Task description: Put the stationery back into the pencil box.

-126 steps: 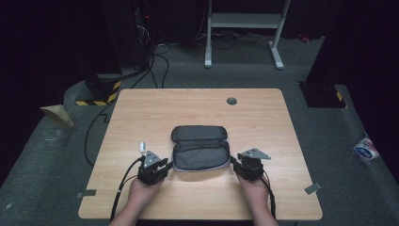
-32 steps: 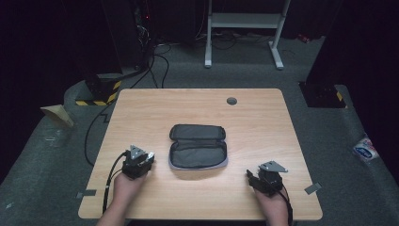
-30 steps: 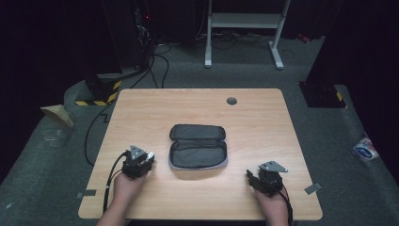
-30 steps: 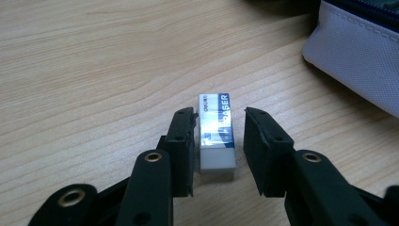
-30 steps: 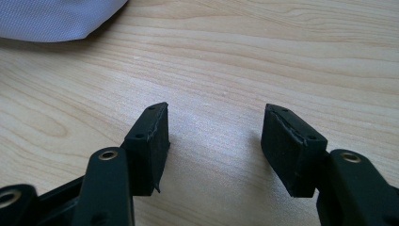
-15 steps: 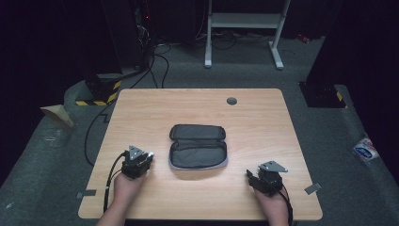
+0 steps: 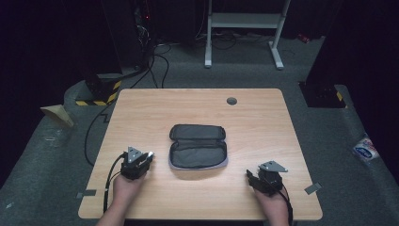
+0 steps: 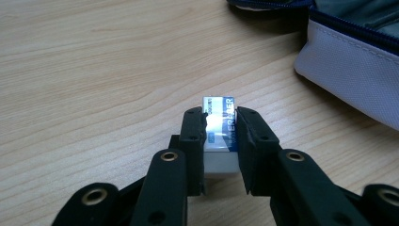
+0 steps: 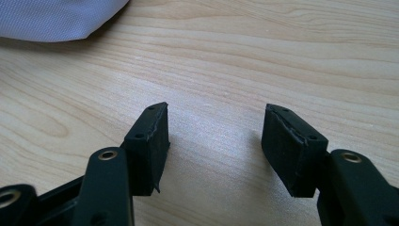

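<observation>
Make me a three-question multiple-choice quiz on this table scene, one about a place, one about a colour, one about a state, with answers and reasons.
1. Where does the pencil case lie?
A. middle of the table
B. on the floor
C. at the far right corner

2. What colour is the outer fabric of the case wall?
A. red
B. pale grey
C. yellow

3. What is the left gripper doing?
A. standing open with nothing in it
B. shut on the eraser
C. holding the case

Answers: 1 A, the high view shows it central; 2 B, the left gripper view shows pale grey cloth; 3 B, both jaws press the eraser's sides.
</observation>
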### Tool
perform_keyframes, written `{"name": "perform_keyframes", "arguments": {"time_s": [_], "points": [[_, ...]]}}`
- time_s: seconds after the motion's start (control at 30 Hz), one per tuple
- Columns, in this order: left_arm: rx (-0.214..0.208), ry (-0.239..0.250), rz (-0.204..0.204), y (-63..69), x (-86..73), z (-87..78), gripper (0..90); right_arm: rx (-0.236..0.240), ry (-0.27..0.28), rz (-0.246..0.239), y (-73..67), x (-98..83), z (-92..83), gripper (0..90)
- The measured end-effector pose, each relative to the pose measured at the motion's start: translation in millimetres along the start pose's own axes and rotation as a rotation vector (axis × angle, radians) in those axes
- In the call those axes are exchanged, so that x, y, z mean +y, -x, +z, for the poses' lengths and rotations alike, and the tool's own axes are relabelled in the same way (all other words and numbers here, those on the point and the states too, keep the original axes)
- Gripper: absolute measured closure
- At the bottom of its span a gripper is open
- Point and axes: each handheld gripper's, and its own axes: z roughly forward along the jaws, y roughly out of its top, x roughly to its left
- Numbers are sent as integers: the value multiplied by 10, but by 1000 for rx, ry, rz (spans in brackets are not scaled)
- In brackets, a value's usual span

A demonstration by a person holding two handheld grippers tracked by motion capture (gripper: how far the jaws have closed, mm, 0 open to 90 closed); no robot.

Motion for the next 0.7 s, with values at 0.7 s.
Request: {"name": "perform_keyframes", "arguments": {"time_s": [0.7], "points": [[19,102,-14,33,93,-217,730,7,-2,-3,4,7,5,415]]}}
